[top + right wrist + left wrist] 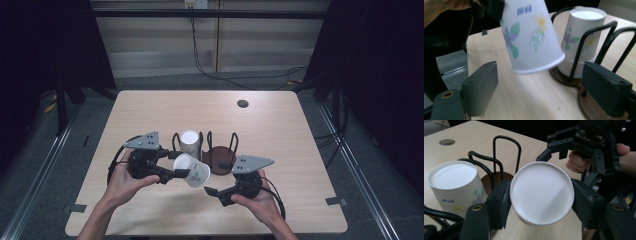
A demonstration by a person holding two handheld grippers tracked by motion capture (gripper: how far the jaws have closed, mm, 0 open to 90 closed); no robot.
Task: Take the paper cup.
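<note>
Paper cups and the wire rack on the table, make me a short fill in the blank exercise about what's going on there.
1. The paper cup is clamped between the jaws of the ____ gripper.
2. The other cup stands upside down in the black wire ____.
3. The jaws of the right gripper are ____ and hold nothing.
4. Both cups are printed with ____.

Missing words: left; rack; open; flowers
</note>
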